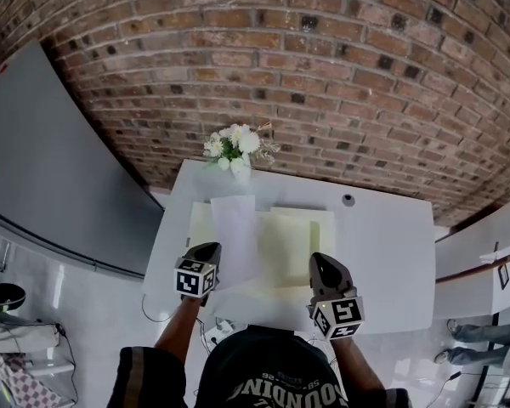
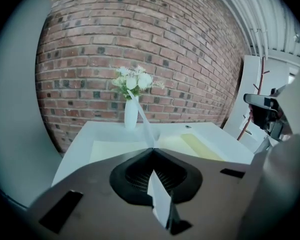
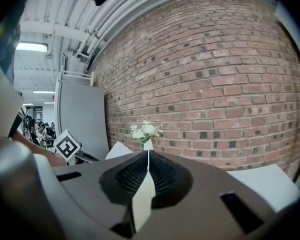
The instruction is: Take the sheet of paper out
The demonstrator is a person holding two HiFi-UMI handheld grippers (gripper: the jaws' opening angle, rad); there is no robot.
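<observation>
A white sheet of paper (image 1: 235, 232) stands lifted over the left half of an open pale yellow folder (image 1: 291, 243) on the white table (image 1: 382, 249). My left gripper (image 1: 207, 248) is shut on the sheet's near edge; in the left gripper view the sheet (image 2: 143, 120) rises edge-on from the closed jaws (image 2: 153, 151) toward the vase. My right gripper (image 1: 320, 260) sits at the folder's near right corner. Its jaws (image 3: 148, 153) are shut on a thin pale edge, seemingly the folder's cover. A corner of the lifted sheet (image 3: 118, 151) shows to its left.
A white vase of white flowers (image 1: 235, 153) stands at the table's far edge against the brick wall. A small round fitting (image 1: 348, 200) sits on the table at the far right. A grey panel (image 1: 42, 177) runs along the left.
</observation>
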